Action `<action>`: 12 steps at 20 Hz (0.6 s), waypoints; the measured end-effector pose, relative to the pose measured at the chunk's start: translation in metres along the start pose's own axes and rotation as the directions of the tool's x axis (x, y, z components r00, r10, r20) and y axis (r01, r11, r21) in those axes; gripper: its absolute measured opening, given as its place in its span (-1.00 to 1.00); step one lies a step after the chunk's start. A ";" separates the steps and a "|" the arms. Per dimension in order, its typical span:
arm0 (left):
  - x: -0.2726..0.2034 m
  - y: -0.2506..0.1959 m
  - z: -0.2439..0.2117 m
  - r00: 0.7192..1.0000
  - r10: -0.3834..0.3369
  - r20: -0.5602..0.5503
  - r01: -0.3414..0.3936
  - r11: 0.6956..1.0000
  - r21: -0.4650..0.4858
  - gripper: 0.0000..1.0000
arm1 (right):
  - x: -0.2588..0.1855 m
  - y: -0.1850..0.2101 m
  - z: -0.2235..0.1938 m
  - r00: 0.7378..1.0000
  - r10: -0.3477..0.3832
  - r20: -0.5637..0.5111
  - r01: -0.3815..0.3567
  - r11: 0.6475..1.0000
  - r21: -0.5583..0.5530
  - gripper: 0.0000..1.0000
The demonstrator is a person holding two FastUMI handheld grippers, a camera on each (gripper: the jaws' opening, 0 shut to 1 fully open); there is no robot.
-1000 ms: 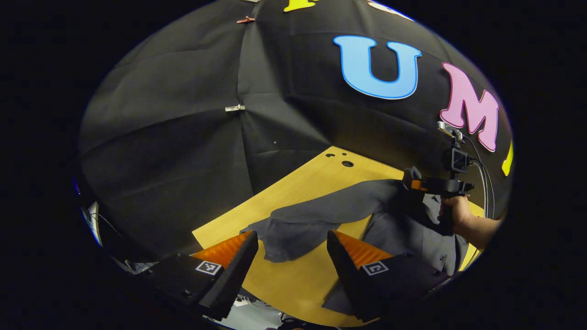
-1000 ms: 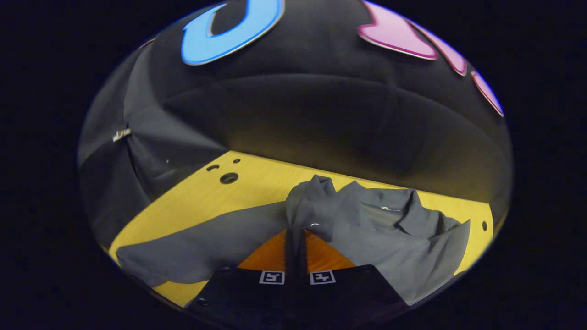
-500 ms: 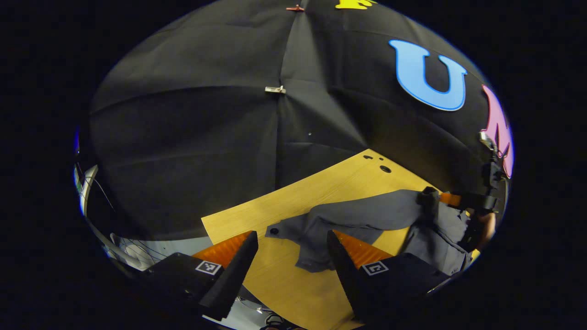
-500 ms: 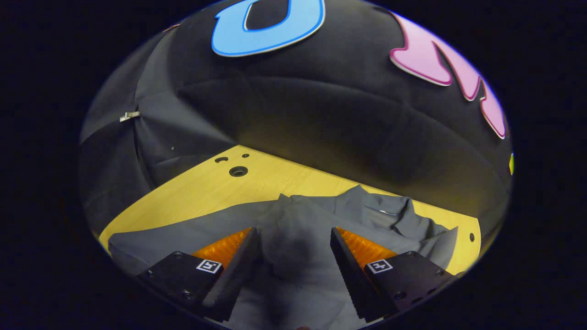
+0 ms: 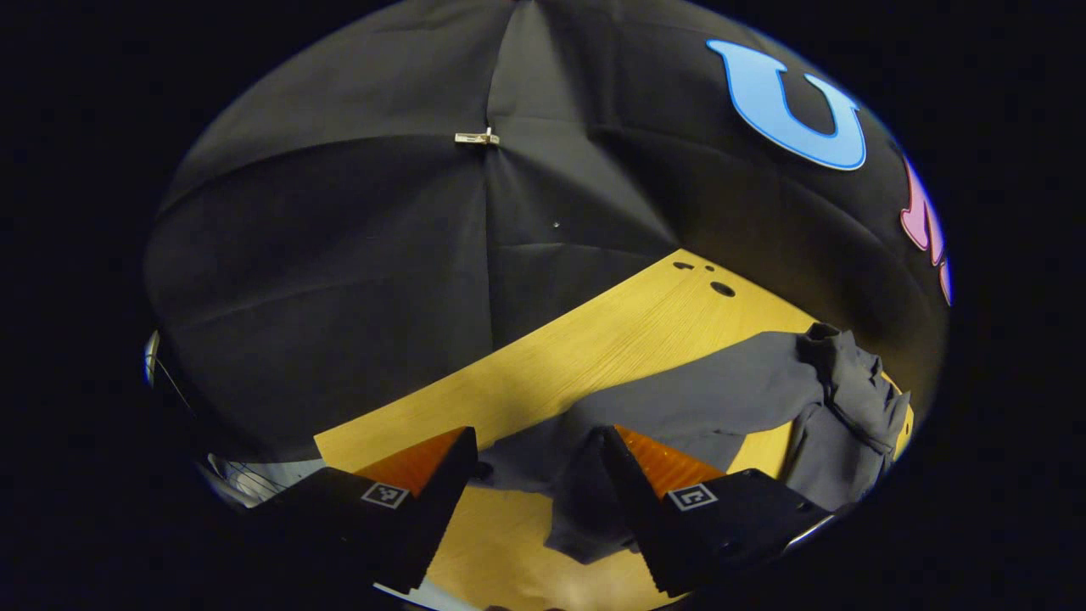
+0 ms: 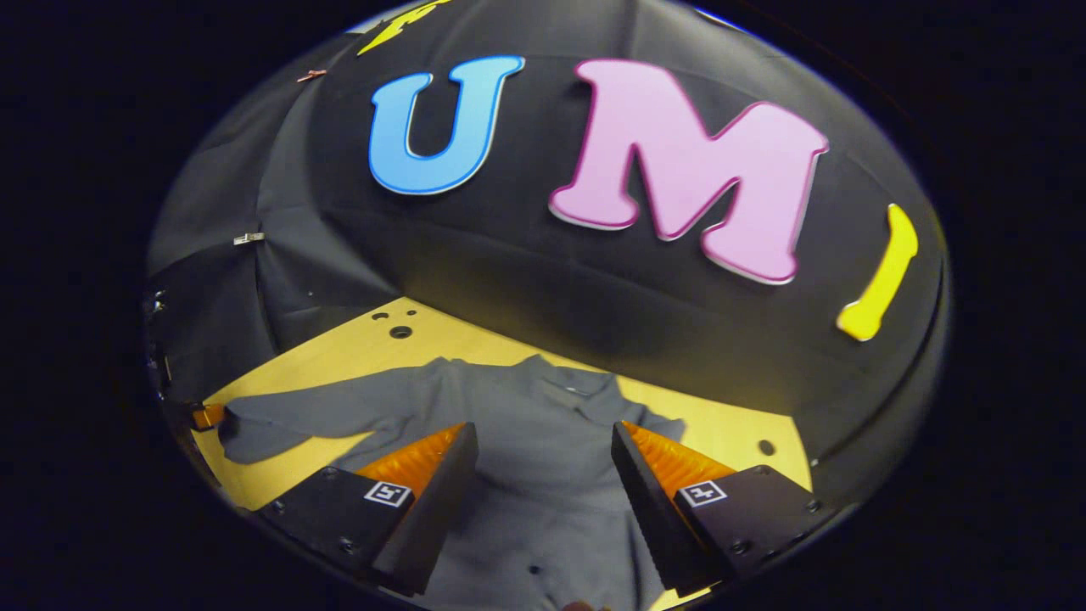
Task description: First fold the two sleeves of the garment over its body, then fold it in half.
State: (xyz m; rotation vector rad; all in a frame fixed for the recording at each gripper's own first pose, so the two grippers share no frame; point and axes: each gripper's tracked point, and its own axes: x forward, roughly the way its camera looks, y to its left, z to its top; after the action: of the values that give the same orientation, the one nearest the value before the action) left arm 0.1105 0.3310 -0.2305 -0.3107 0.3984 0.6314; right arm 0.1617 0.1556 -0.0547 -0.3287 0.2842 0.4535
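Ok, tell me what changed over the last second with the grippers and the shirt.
The right gripper let go of the bunched grey garment, opened and drew back. The left gripper, open throughout, closed in on the outstretched sleeve, whose cuff end now lies between its fingers. The sleeve stayed spread across the table.
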 end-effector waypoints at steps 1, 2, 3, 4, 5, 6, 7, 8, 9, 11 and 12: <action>0.004 0.003 -0.003 1.000 0.008 -0.017 -0.008 1.000 0.018 0.89 | -0.016 -0.016 0.003 1.000 -0.022 0.011 0.022 1.000 0.007 0.96; 0.009 0.007 -0.007 0.999 0.020 -0.031 -0.019 0.999 0.037 0.89 | -0.031 -0.031 0.006 0.999 -0.044 0.020 0.044 0.999 0.019 0.96; 0.012 0.009 -0.010 0.999 0.027 -0.046 -0.025 0.998 0.052 0.89 | -0.046 -0.047 0.006 0.997 -0.069 0.024 0.068 0.997 0.035 0.96; 0.015 0.007 -0.012 0.998 0.020 -0.060 -0.017 0.998 0.057 0.90 | -0.060 -0.059 0.005 0.995 -0.092 0.027 0.090 0.995 0.050 0.96; 0.016 0.005 -0.014 0.997 0.014 -0.075 -0.010 0.998 0.061 0.89 | -0.074 -0.071 0.002 0.993 -0.118 0.027 0.116 0.991 0.061 0.96; 0.015 0.006 -0.017 0.996 0.015 -0.083 -0.009 0.997 0.074 0.89 | -0.087 -0.083 -0.002 0.989 -0.144 0.027 0.142 0.987 0.074 0.96; 0.017 0.005 -0.014 0.997 0.017 -0.076 -0.010 0.996 0.091 0.89 | -0.097 -0.087 -0.005 0.987 -0.158 0.030 0.155 0.984 0.089 0.96; 0.019 0.001 -0.017 0.997 0.009 -0.081 0.000 0.994 0.109 0.89 | -0.106 -0.091 -0.011 0.985 -0.173 0.027 0.169 0.980 0.101 0.96; 0.021 -0.003 -0.022 0.995 0.003 -0.103 0.010 0.992 0.127 0.89 | -0.113 -0.094 -0.018 0.983 -0.184 0.016 0.181 0.977 0.110 0.99; 0.021 -0.001 -0.037 0.989 0.016 -0.147 0.008 0.987 0.163 0.87 | -0.127 -0.096 -0.029 0.980 -0.200 -0.004 0.199 0.972 0.128 0.96; 0.028 -0.003 -0.032 0.992 0.006 -0.126 0.017 0.983 0.184 0.91 | -0.134 -0.094 -0.032 0.978 -0.207 -0.004 0.205 0.968 0.141 0.96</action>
State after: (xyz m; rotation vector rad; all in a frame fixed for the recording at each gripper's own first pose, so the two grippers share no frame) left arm 0.1247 0.3298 -0.2706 -0.1742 0.5736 0.5660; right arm 0.0843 0.0135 -0.0153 -0.2143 0.2669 0.2288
